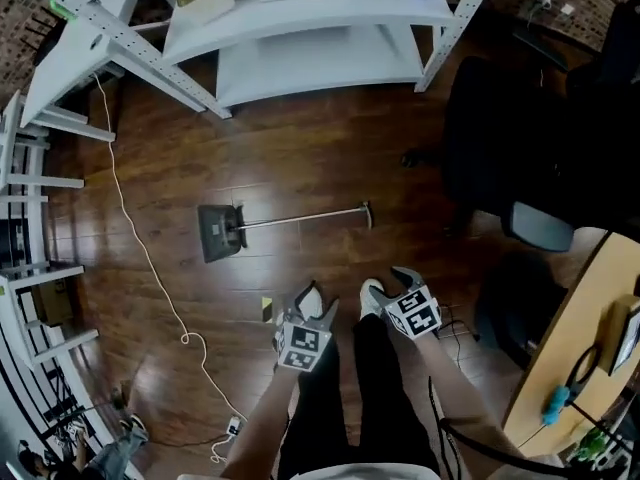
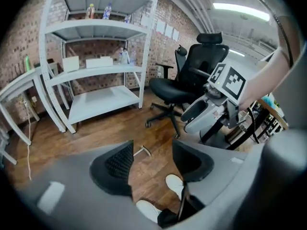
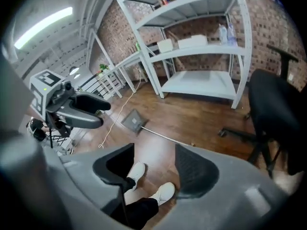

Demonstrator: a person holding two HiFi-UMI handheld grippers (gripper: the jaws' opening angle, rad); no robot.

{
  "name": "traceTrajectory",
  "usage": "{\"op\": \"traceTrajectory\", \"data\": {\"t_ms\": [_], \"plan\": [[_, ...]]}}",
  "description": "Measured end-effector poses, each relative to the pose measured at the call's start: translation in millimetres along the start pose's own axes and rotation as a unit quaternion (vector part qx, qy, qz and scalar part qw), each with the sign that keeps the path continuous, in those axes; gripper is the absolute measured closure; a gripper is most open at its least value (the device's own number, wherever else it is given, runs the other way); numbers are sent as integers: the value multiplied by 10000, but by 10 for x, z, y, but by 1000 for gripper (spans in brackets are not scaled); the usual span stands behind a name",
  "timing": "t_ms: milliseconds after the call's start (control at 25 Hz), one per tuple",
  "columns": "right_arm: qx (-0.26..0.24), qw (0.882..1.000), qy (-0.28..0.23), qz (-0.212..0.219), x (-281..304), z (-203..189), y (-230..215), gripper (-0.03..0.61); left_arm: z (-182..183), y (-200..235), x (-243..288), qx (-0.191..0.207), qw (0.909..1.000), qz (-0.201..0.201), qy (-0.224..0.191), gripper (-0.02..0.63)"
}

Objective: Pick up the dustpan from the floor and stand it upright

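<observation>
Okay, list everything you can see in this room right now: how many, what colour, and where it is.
dustpan: one, dark grey with a long metal handle, lying flat on the wooden floor
shelving unit: one, white, beyond the dustpan
boxes: two, white, on a middle shelf
bottles: several, colours unclear, on the upper shelves
office chair: at least one, black, right of the shelves
cord: one, white, trailing over the floor at left
desk: one, light wood, far right
shoes: two, white, below the grippers
left gripper: one, grey, jaws apart, empty
right gripper: one, grey, jaws apart, empty
</observation>
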State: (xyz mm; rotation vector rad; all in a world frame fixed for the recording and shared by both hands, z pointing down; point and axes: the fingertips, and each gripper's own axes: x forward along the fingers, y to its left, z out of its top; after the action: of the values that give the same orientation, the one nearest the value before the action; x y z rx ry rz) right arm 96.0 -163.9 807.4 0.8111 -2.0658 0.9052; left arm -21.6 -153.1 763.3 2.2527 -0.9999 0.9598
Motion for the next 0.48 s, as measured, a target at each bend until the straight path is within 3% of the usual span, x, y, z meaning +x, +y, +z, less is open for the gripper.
{"op": "traceTrajectory", "data": {"t_ms": [240,480], "plan": [[929,9950,218,-280,1714,-541,-990,325,-851,529,1378,63,9997,-122,210,336],[864,9941,422,-499,3299,-989,-1822,325,-1450,916,2620,-120,9989,-446,77,336]]}}
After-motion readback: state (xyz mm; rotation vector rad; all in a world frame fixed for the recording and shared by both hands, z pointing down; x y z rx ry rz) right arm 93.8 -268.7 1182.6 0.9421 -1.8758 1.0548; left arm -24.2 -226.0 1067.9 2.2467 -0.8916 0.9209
